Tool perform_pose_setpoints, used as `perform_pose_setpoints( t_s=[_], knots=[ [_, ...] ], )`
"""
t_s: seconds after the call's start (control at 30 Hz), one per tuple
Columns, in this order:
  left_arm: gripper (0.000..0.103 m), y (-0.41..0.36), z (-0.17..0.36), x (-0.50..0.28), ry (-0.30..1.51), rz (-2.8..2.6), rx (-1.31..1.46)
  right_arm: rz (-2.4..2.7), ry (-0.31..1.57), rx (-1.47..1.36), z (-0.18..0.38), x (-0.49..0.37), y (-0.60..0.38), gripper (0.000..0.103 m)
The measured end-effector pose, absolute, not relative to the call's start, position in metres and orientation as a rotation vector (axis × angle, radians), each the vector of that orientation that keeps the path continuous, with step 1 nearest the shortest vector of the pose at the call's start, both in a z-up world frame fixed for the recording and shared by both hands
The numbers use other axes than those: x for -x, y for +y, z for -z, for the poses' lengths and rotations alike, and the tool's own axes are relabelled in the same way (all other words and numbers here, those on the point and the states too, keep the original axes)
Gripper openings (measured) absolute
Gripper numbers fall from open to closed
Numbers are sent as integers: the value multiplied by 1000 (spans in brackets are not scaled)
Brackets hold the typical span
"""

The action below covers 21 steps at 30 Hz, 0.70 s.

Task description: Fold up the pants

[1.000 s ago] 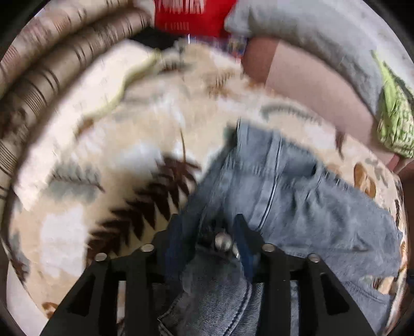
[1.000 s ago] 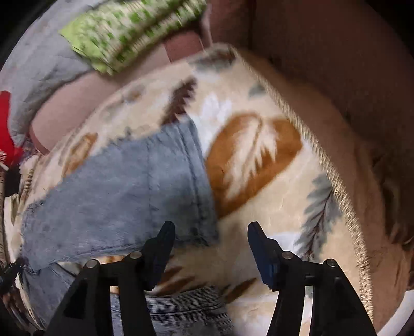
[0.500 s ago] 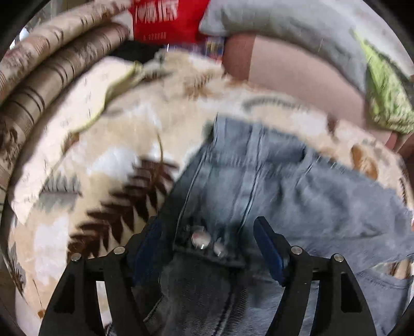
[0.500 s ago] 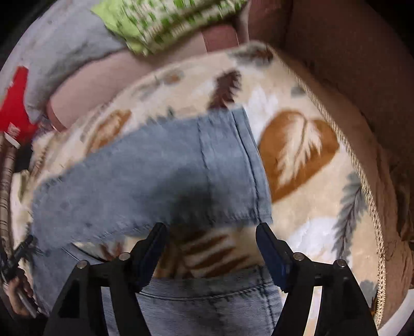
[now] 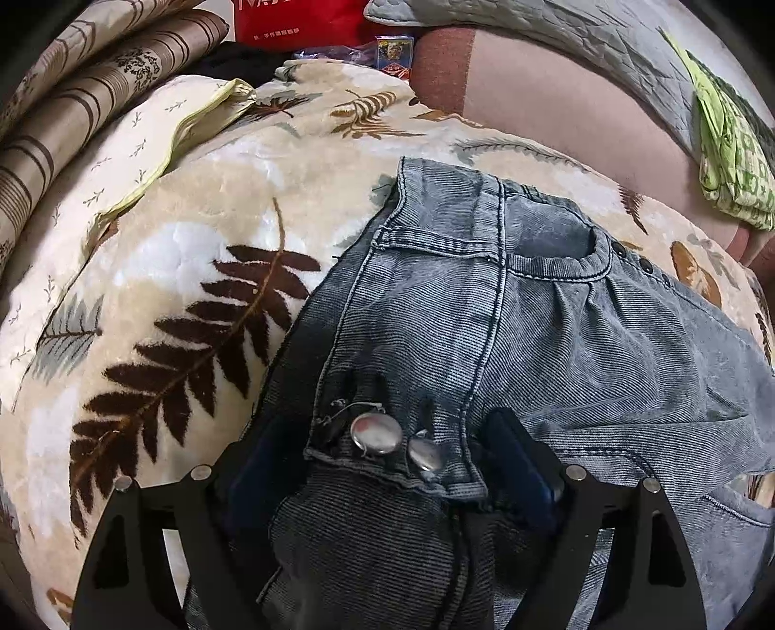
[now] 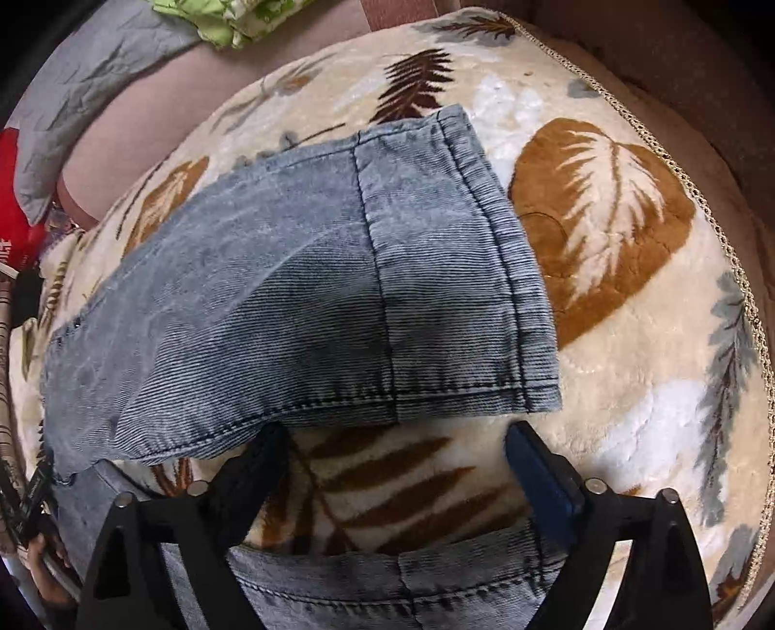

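Lying across a leaf-patterned fleece blanket point(image 5: 184, 271) on what looks like a bed or sofa, a pair of washed grey-blue denim pants point(image 5: 484, 310) is shown partway through being folded. The waistband with its two metal buttons point(image 5: 375, 433) is framed by the left gripper point(image 5: 387, 460), whose jaws are opening; the buttoned edge sits between them, but the pads are not seen to press on it. In the right wrist view, a leg end with its stitched hem point(image 6: 503, 252) is spread flat over the blanket, and the right gripper point(image 6: 395, 450) is seen with its jaws opening just short of that hem, with only blanket between them and nothing held. The cloth appears to have been laid out flat so that edges can be matched; that is a judgement. White characters are printed on a red bag point(image 5: 300, 19) at the far edge, too small to be read. Nearby, a small printed box point(image 5: 395, 53) is seen, its label illegible.
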<state>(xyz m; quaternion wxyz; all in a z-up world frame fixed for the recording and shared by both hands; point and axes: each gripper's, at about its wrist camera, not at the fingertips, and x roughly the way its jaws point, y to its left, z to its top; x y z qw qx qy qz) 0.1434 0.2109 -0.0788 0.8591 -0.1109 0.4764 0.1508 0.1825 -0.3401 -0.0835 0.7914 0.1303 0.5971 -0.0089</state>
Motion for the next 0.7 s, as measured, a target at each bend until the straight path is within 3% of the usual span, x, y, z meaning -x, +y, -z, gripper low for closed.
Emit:
perform_pose_setpoints(
  t_s=[0.1, 0.37, 0.6, 0.7],
  knots=[
    [86, 211, 80, -143, 999, -318, 230, 20, 1295, -252, 91, -192, -330, 102],
    [86, 211, 93, -146, 1005, -304, 249, -54, 1295, -272, 89, -187, -337, 103],
    [86, 219, 42, -141, 893, -297, 271, -126, 1204, -306, 48, -188, -368, 100],
    [86, 222, 38, -175, 937, -220, 282, -122, 1131, -286, 28, -223, -383, 100]
  ],
)
